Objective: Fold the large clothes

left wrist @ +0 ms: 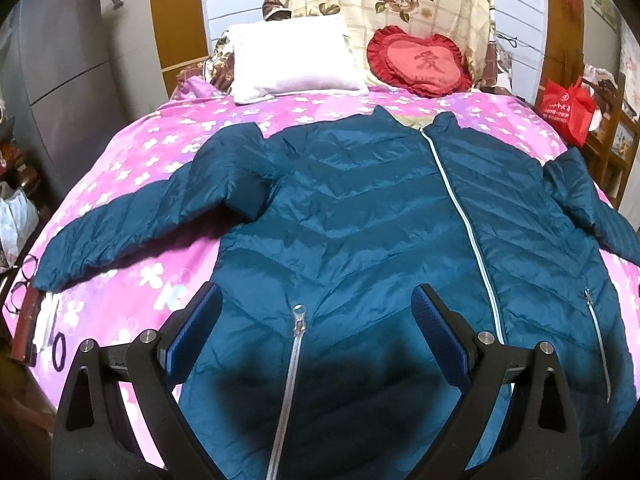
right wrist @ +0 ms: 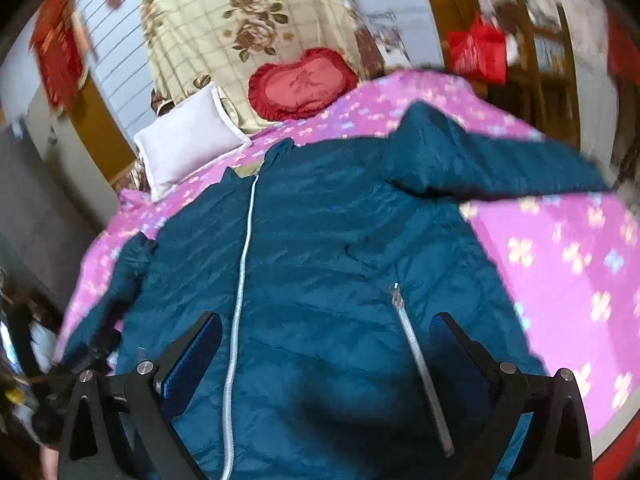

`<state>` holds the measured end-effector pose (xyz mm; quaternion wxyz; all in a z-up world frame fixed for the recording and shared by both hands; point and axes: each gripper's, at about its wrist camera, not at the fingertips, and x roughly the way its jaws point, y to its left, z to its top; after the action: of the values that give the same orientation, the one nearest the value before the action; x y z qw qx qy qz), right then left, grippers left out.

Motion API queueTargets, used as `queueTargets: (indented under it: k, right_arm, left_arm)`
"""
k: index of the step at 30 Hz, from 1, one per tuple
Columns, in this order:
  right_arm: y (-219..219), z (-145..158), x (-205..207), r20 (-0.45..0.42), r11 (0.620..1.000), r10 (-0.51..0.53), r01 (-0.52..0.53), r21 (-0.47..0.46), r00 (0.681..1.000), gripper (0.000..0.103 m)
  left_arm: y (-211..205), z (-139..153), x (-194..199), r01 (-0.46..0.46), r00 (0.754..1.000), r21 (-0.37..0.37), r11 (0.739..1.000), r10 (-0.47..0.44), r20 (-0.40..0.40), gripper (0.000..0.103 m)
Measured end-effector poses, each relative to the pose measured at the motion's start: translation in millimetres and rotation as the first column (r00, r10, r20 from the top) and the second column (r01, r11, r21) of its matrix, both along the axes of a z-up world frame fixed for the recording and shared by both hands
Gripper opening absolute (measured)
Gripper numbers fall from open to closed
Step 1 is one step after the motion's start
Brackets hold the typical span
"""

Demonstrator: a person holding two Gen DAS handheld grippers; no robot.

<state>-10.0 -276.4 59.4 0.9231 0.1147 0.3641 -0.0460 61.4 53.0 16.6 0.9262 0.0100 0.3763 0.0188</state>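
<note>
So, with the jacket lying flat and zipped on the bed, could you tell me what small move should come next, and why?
Probably bring the left tool out to the left sleeve to fold it across the jacket. Both sleeves lie spread on the pink bedspread, and both tools hover open and empty, the right tool included.

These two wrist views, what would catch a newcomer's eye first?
A big teal jacket lies spread face up across the pink floral bedspread, zipped, with its sleeves out to the sides. At the head of the bed a red heart cushion sits beside a white pillow. Both claws, left and right, hover open over the jacket's lower part.
</note>
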Motion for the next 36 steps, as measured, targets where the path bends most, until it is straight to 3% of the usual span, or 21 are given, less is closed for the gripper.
queueTargets:
  k: [2,6,9,10,11,14,17,27,32,36]
  right_arm:
    - [6,-3,4,0.035,0.997,0.000,0.002,-0.075,0.999,0.103]
    - [-3,-21,16,0.041,0.992,-0.016,0.021,-0.125,0.999,0.103]
    - [-10,-40,9,0.096,0.966,-0.014,0.038,-0.255,0.995,0.103]
    - [-15,-43,13,0.055,0.958,-0.039,0.053,-0.283,0.998,0.103]
    - [-21,-43,18,0.023,0.964,-0.061,0.064,-0.258,0.998,0.103]
    - [-40,-40,17,0.045,0.995,-0.049,0.053,-0.082,0.998,0.103]
    - [-42,-41,21,0.031,0.993,-0.063,0.066,-0.103,0.998,0.103]
    - [-31,-40,21,0.085,0.999,0.037,-0.034,-0.033,0.996,0.103]
    - [-19,-41,21,0.089,0.995,0.081,-0.076,-0.063,0.993,0.103]
    - [-16,-42,22,0.072,0.990,0.056,-0.046,-0.133,0.996,0.103]
  left_arm:
    - [-2,1,4,0.007,1.000,0.003,1.000,-0.007,0.006,0.096]
    - [-7,-1,12,0.009,1.000,0.017,1.000,-0.009,0.000,0.096]
    - [-12,-6,19,0.008,1.000,0.041,0.999,-0.008,-0.006,0.096]
    - [-13,-8,21,0.006,1.000,0.047,0.999,-0.006,-0.008,0.096]
    - [-15,-11,24,0.002,1.000,0.053,0.999,-0.002,-0.013,0.096]
    - [-19,-17,30,-0.008,1.000,0.050,0.999,0.009,-0.022,0.096]
    - [-24,-20,34,-0.006,1.000,0.041,0.999,0.007,-0.029,0.096]
    - [-35,-17,41,0.016,1.000,0.030,0.999,-0.016,-0.018,0.096]
    - [-35,-19,43,0.021,1.000,0.025,0.999,-0.021,-0.020,0.096]
    - [-34,-21,45,0.020,0.999,0.023,1.000,-0.019,-0.027,0.096]
